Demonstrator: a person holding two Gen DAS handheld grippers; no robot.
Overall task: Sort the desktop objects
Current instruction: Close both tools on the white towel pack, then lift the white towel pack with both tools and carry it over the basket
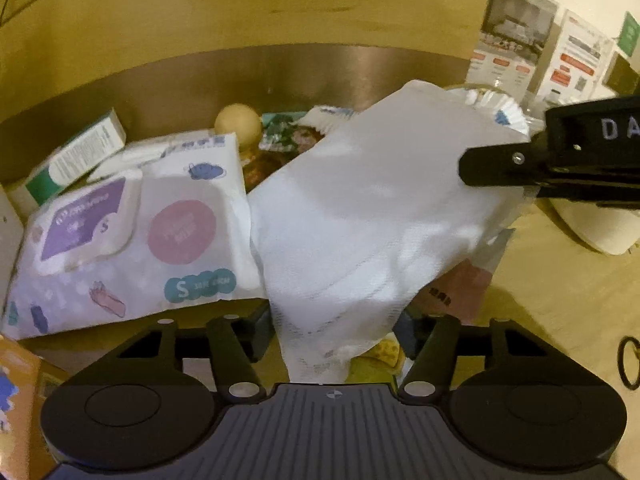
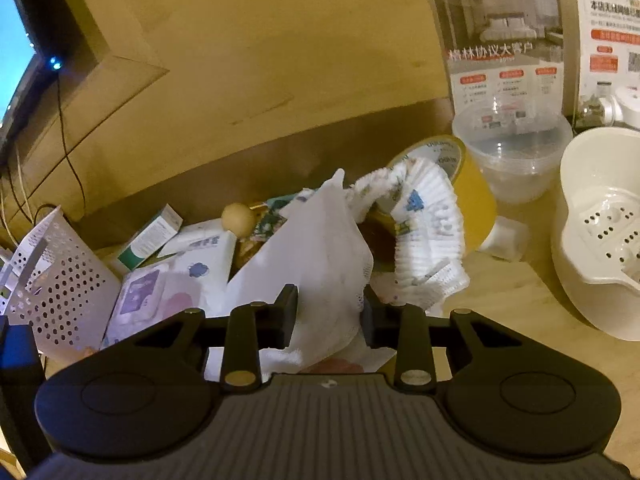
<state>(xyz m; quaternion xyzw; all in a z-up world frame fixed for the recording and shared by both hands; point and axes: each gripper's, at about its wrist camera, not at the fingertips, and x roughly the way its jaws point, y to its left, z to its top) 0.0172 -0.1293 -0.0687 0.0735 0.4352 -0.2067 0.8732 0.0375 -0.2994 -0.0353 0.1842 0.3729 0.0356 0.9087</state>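
A white diaper (image 1: 360, 208) is unfolded and stretched above the cluttered desk. Its lower end runs down between the fingers of my left gripper (image 1: 334, 332), which is shut on it. Its upper right edge is pinched by my right gripper, whose black fingers (image 1: 500, 168) enter from the right in the left wrist view. In the right wrist view the same diaper (image 2: 320, 248) fills the gap of my right gripper (image 2: 330, 316), shut on it, and its ruffled band (image 2: 428, 220) curls off to the right.
A diaper pack (image 1: 132, 240) with a purple label lies left, with a green-white box (image 1: 80, 152) and a wooden ball (image 1: 238, 122) behind. A perforated basket (image 2: 52, 280) stands far left. A yellow tape roll (image 2: 460, 168), clear tub (image 2: 516, 152) and white strainer bowl (image 2: 600, 232) stand right.
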